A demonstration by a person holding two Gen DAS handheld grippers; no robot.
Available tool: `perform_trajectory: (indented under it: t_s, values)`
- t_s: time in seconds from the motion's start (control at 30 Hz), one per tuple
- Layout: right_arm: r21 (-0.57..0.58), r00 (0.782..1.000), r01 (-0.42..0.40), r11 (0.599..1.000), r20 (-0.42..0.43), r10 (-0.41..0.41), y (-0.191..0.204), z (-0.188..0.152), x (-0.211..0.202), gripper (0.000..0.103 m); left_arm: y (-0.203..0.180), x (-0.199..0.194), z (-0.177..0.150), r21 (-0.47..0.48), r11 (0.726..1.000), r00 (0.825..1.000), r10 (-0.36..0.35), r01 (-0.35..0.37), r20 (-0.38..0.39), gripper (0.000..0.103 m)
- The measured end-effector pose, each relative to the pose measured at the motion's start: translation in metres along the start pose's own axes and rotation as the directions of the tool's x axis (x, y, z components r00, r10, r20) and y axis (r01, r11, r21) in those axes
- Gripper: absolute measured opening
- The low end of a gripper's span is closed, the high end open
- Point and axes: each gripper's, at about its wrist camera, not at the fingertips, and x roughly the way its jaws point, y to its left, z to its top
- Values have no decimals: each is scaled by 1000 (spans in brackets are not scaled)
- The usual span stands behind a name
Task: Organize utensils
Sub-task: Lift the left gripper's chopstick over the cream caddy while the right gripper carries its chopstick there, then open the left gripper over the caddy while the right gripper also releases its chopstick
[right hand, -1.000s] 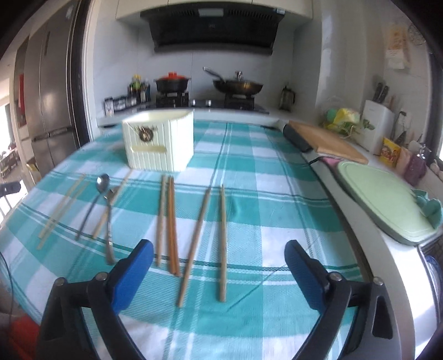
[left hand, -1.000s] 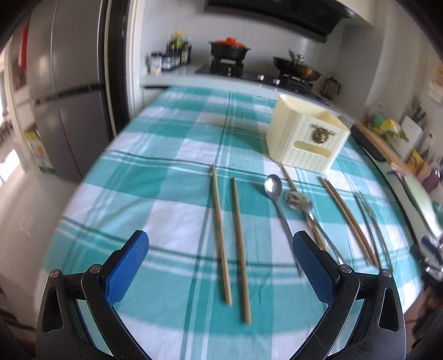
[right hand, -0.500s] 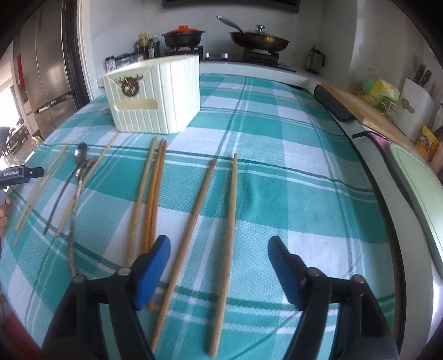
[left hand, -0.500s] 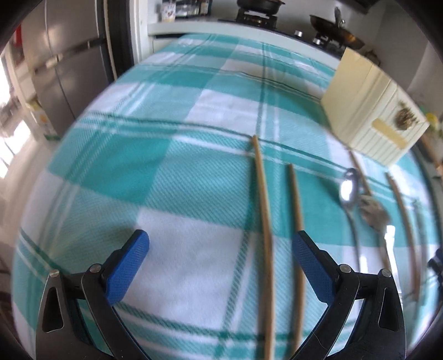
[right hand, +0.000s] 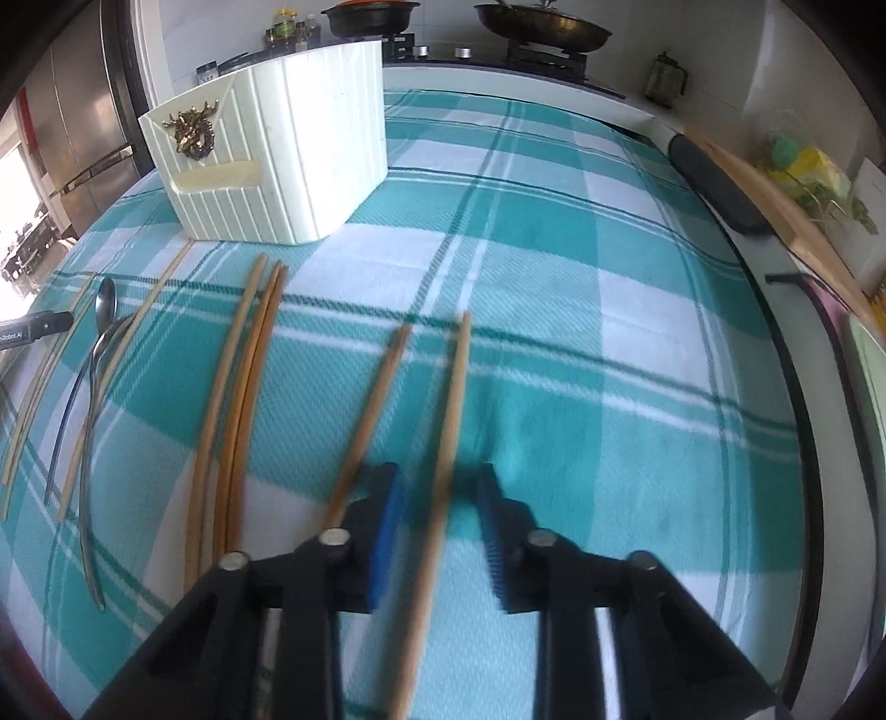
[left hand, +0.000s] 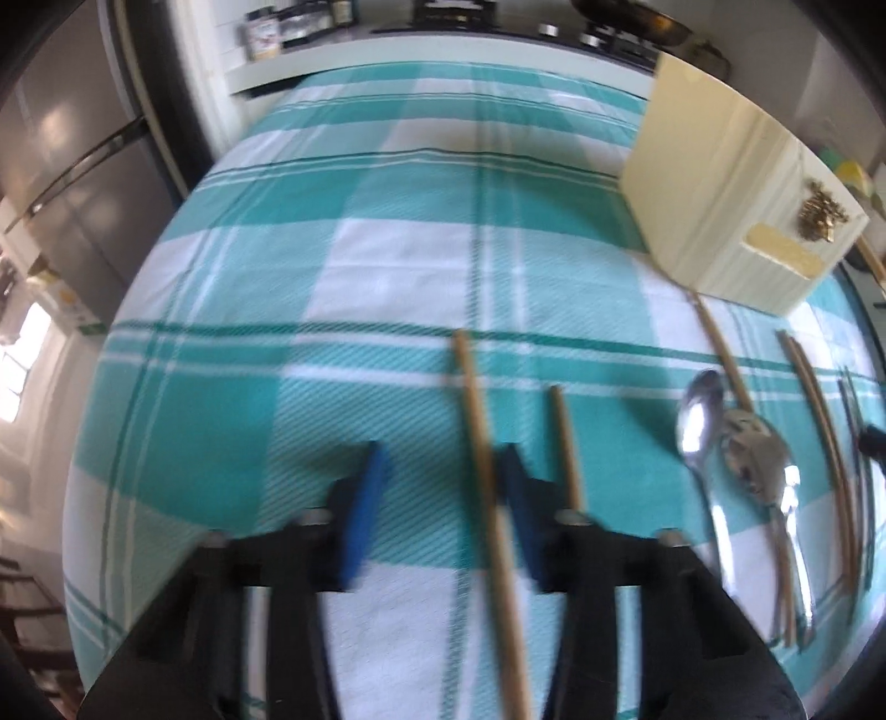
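Observation:
Several wooden chopsticks and two metal spoons (left hand: 736, 448) lie on a teal checked tablecloth (left hand: 387, 249). A cream ribbed utensil holder (left hand: 731, 205) stands behind them, also in the right wrist view (right hand: 277, 149). My left gripper (left hand: 443, 498) is low over the cloth, half closed, with one chopstick (left hand: 482, 471) between its blue pads; a second chopstick (left hand: 567, 448) lies just outside the right pad. My right gripper (right hand: 437, 509) is half closed around another chopstick (right hand: 448, 443); its neighbour (right hand: 371, 415) lies just left of the left pad.
A fridge (left hand: 66, 166) stands left of the table. A stove with a pot and a wok (right hand: 542, 25) is behind. A cutting board (right hand: 775, 210) and a black handle (right hand: 714, 188) lie along the counter at the right. More chopsticks (right hand: 243, 387) lie left of the right gripper.
Both grippers have dropped toward the cloth and narrowed from wide open, each now straddling one chopstick. The utensils have not moved.

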Motion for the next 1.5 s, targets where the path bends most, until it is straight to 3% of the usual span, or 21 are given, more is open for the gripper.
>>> perform_trajectory:
  t_s: [0.03, 0.1, 0.17, 0.3, 0.37, 0.5, 0.7, 0.83, 0.97, 1.03, 1.1, 1.17, 1.27, 1.5]
  values:
    - [-4, 1000, -1, 1000, 3, 1, 0, 6, 3, 20, -4, 2, 4, 12, 1000, 1000, -5, 6, -4, 16]
    - [-2, 1000, -13, 1000, -1, 13, 0, 22, 12, 16, -8, 7, 11, 26, 999, 1000, -22, 23, -14, 7]
    - [25, 999, -32, 999, -5, 32, -3, 37, 20, 7, -11, 12, 23, 30, 999, 999, -35, 35, -12, 5]
    - [79, 998, -54, 995, -12, 55, -8, 58, 27, 6, -5, 11, 36, -6, 997, 996, -83, 83, 11, 4]
    - [101, 997, -73, 992, 38, 70, -9, 62, 13, 6, 0, -6, 40, -21, 994, 993, -105, 106, 60, 4]
    - [93, 979, -126, 988, 173, 109, -6, 65, -45, 6, 10, -65, 44, -26, 983, 965, -174, 182, 197, 4]
    - [46, 936, -147, 988, 330, 124, 7, 72, -140, 6, 15, -153, 52, 11, 955, 894, -283, 298, 348, 4]
    - [26, 894, -143, 989, 433, 118, 14, 94, -186, 6, 12, -206, 67, 28, 927, 818, -344, 374, 461, 4]
    - [-2, 846, -129, 992, 521, 112, 28, 131, -221, 6, 6, -235, 90, 37, 921, 757, -341, 387, 557, 4]
    - [-18, 830, -130, 991, 544, 119, 35, 148, -232, 6, 2, -242, 106, 27, 918, 734, -334, 396, 591, 4]
    - [-28, 801, -127, 991, 586, 119, 45, 170, -244, 6, 0, -244, 119, 14, 919, 718, -316, 393, 621, 5]
    - [-43, 779, -120, 992, 615, 121, 53, 183, -249, 6, -3, -242, 131, 0, 920, 705, -302, 393, 641, 5]
    - [-68, 759, -108, 992, 638, 127, 65, 205, -247, 6, -8, -233, 145, -4, 912, 705, -314, 411, 636, 5]
    - [-74, 752, -120, 990, 644, 139, 70, 240, -218, 6, -34, -202, 181, 9, 908, 708, -334, 420, 622, 4]
